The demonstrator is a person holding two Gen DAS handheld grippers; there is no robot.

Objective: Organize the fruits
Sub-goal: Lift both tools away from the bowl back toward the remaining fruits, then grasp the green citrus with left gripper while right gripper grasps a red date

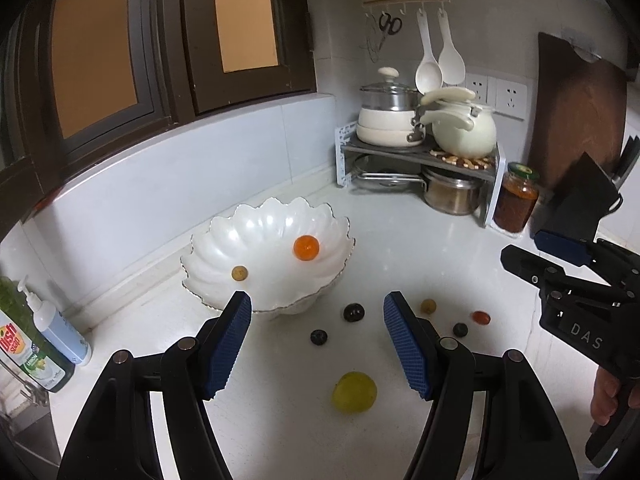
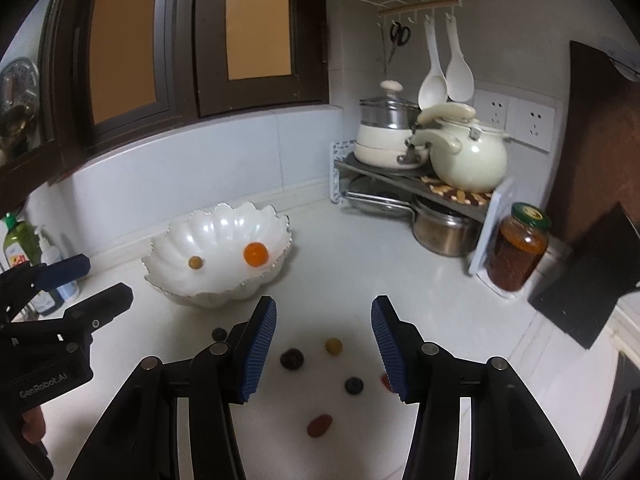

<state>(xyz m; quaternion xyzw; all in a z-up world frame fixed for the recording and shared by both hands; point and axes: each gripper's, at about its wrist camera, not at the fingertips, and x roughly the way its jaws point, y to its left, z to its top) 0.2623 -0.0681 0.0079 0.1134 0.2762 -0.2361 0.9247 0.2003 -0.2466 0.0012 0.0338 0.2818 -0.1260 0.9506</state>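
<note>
A white scalloped bowl (image 1: pixel 224 240) (image 2: pixel 180 240) on the white counter holds an orange fruit (image 1: pixel 306 247) (image 2: pixel 255 254) and a small tan fruit (image 1: pixel 239 273) (image 2: pixel 195 262). Loose fruits lie in front of it: a green-yellow fruit (image 1: pixel 355 392), dark berries (image 1: pixel 353 312) (image 1: pixel 319 337) (image 2: pixel 291 359) (image 2: pixel 354 385), a small yellow fruit (image 1: pixel 427 306) (image 2: pixel 333 346) and a red fruit (image 1: pixel 481 317) (image 2: pixel 319 425). My left gripper (image 1: pixel 318 340) is open and empty above them. My right gripper (image 2: pixel 324 346) is open and empty too; it also shows in the left wrist view (image 1: pixel 536 256).
A pot rack (image 1: pixel 420 152) with pots and a kettle stands in the back corner, with a jar (image 1: pixel 516 200) (image 2: pixel 518 252) beside it. Soap bottles (image 1: pixel 44 336) stand at the left edge. A window sill runs behind the bowl.
</note>
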